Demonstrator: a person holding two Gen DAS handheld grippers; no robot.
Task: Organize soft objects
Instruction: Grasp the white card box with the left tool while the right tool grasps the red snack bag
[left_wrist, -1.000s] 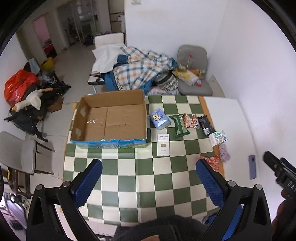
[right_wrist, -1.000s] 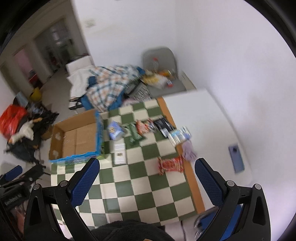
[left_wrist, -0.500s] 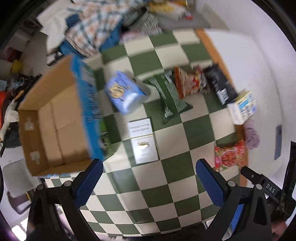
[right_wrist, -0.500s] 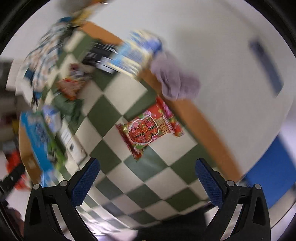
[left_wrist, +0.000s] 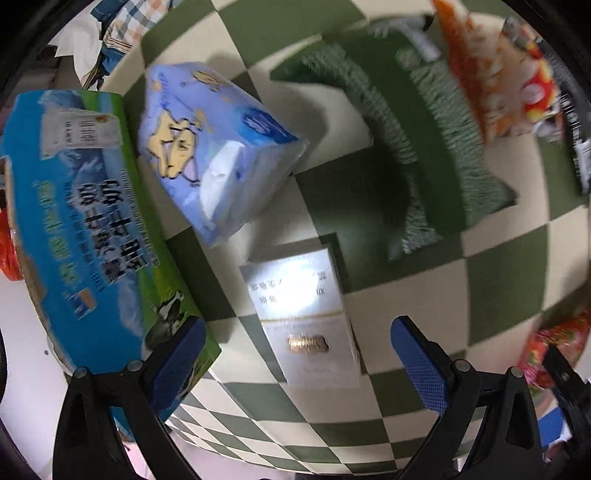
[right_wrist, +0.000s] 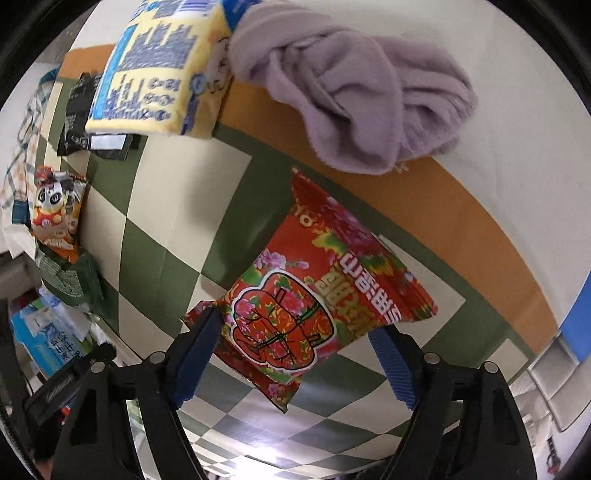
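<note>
My right gripper (right_wrist: 295, 354) is closing around the red snack bag (right_wrist: 314, 295) on the green-checked tablecloth (right_wrist: 166, 229). My left gripper (left_wrist: 295, 365) is released above a white box (left_wrist: 306, 317); its print is blurred.

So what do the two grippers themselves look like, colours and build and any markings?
Both match. The left gripper and right gripper each have two black, angular plastic fingers with round silver screw heads at the joints, tipped with bright blue pads with a fine knurled texture. No cables or sleeves show. Faint raised lettering sits on the black body at the right view's lower left; it is unreadable.
</note>
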